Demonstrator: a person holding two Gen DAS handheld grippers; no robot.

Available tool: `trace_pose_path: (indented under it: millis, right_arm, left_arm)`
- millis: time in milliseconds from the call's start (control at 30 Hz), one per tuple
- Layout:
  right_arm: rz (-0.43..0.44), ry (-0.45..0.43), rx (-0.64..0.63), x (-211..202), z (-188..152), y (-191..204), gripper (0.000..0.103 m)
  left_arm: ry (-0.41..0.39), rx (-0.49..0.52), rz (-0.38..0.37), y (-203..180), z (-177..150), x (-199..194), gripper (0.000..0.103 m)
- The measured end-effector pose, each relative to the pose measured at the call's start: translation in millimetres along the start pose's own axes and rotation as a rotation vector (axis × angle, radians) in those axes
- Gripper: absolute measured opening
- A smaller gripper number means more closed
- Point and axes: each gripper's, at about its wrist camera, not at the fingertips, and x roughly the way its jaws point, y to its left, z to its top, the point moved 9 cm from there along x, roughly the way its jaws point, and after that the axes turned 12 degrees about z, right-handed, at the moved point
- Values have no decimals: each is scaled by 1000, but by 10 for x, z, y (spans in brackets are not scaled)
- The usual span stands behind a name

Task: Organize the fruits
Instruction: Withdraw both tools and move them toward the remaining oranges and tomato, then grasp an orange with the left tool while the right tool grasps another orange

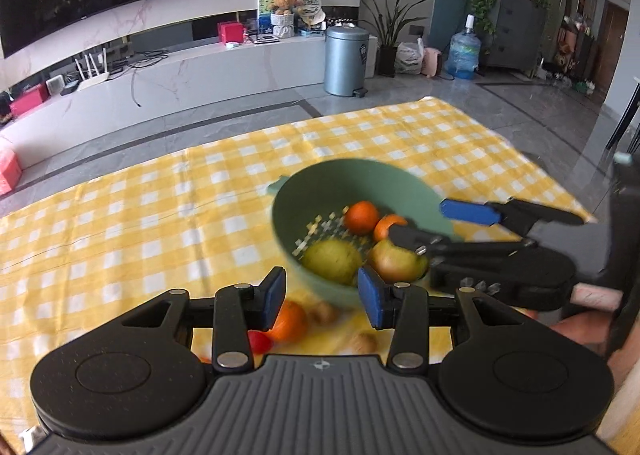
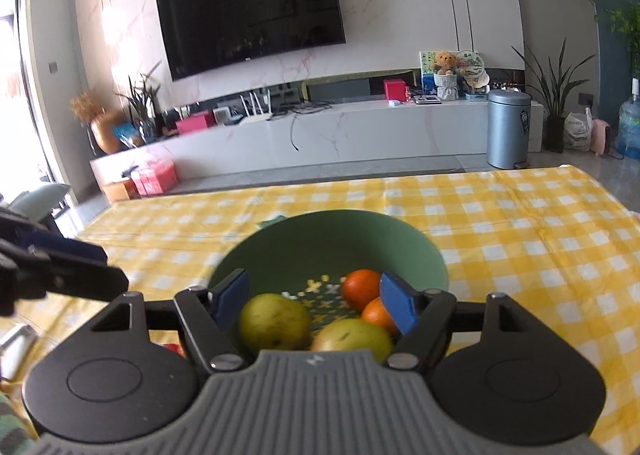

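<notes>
A green colander bowl (image 1: 320, 191) (image 2: 320, 239) sits on the yellow checked cloth and holds two oranges (image 1: 361, 217) (image 2: 361, 289), a green pear (image 1: 331, 260) (image 2: 273, 321) and a yellow-red apple (image 1: 394, 265) (image 2: 352, 335). My left gripper (image 1: 322, 297) is open and empty, just in front of the bowl. Below it on the cloth lie an orange (image 1: 290, 321), a small red fruit (image 1: 259, 342) and two brown nuts (image 1: 362, 342). My right gripper (image 2: 314, 305) (image 1: 436, 221) is open and empty, over the bowl's near rim.
The checked cloth (image 1: 140, 223) covers the table. Beyond the far edge are a grey floor, a white TV bench (image 2: 320, 135), a metal bin (image 1: 346, 59) and plants. A shiny metal object (image 2: 14, 339) lies at the left edge.
</notes>
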Motion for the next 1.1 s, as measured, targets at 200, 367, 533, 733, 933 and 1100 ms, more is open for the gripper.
trace_pose_path:
  millis: [200,367,533,733,933,1100]
  right_arm:
    - [36,-9,17,-131,-122,271,60]
    - [97,-3,-35,-172,-249,582,59]
    - [112,72,-98,-6,-400,758,52]
    - [118,142,-119,229,-573,850,44]
    - [106,164,-133,488,-626,882,41]
    - [89,192,-191,651,-683,933,40]
  left_arm:
    - [28,25,50,201,-276,-18,50]
    - [49,37,131,348,-505,17,50]
    - [81,46,157,440,-731,144,50]
    - [129,-51,132,671,-885,330,50]
    - [159,-150,114,828,-970,464,51]
    - [177,-244,100,925,-1017,569,59]
